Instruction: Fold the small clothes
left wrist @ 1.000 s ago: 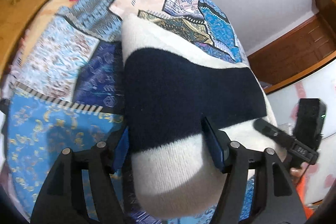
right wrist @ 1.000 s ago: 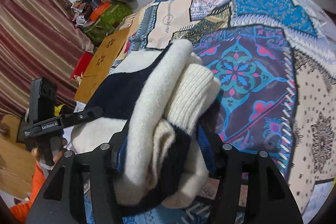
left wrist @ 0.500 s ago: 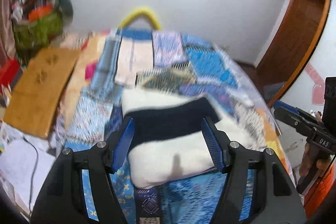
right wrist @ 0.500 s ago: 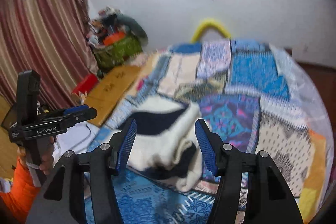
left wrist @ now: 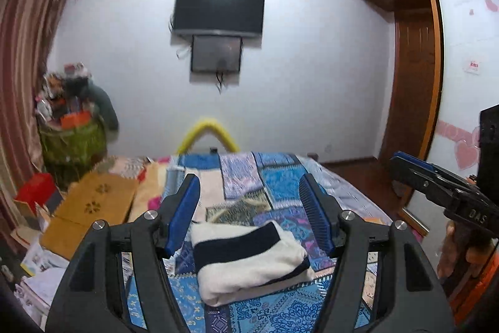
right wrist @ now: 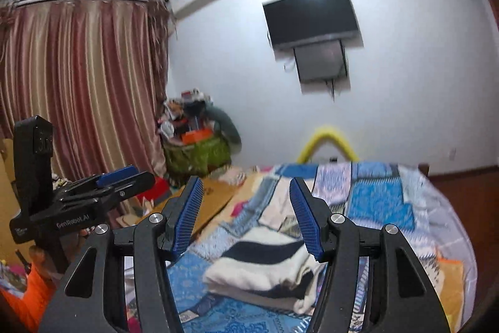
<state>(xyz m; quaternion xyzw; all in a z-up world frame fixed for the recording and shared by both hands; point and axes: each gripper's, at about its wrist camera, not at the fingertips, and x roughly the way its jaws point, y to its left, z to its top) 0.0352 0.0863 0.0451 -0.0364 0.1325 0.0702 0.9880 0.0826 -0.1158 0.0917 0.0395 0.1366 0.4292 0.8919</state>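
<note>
Left wrist view: looking out over a bed spread with a blue patchwork quilt (left wrist: 274, 177). Lying folded on that quilt, a cream knitted garment with a navy band (left wrist: 249, 258), resting flat and touching nothing but the bedding. Holding the left gripper (left wrist: 252, 208) above and short of it, blue ribbed pads spread apart, nothing between them (the garment only showing through the gap). Showing at the right edge, the right gripper (left wrist: 414, 170) in a hand, an orange sleeve (left wrist: 480, 280) below it.

Right wrist view: facing the same folded garment (right wrist: 268, 264) from its layered edge, stacked folds of cream and navy visible. Keeping the right gripper (right wrist: 246, 211) clear of the fabric, pads standing apart and empty. Appearing at the left, the left gripper (right wrist: 124, 177), jaws seen edge-on. Hanging behind, striped pink curtains (right wrist: 81, 89) and a dark wall-mounted screen (right wrist: 312, 14).
</note>
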